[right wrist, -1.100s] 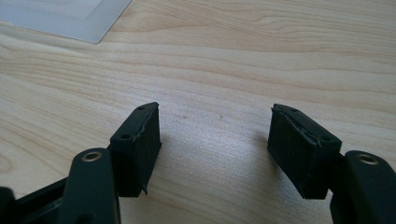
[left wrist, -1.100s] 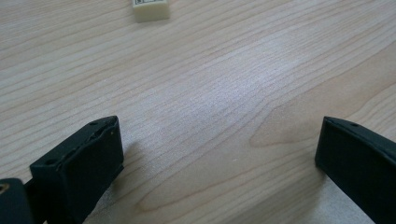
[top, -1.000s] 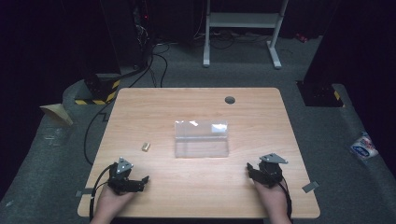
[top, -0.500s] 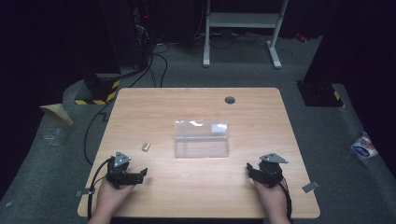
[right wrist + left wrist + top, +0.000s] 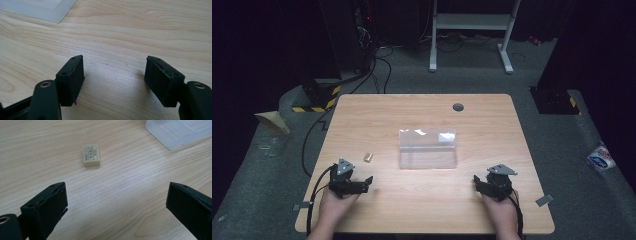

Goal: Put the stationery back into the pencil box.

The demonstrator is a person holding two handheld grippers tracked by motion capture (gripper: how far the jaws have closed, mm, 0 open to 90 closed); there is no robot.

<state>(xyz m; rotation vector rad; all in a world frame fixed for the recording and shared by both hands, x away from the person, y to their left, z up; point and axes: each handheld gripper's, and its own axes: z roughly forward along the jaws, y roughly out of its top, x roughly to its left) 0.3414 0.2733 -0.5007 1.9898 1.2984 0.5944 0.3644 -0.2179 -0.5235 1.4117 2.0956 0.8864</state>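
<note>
A light wooden table takes up the middle of the high view, standing on grey carpet with a dark room behind it. Near the table's centre sits a clear plastic box, rectangular and see-through; a corner of it also appears at the top right of the left gripper view and at the top left of the right gripper view.

At the near edge, a person's two hands each hold a black two-jaw tool. The left gripper is at the near left part of the table, pointing toward the middle. In its own view, its jaws are spread wide with only bare wood between them. The right gripper rests at the near right part of the table, below the box's right end. Its own view shows its jaws apart too, nothing between them.

A small cream eraser lies flat on the wood just left of the box, a little ahead of the left gripper. In the left gripper view it lies beyond the jaws and is untouched, with printed text on its top face.
</note>
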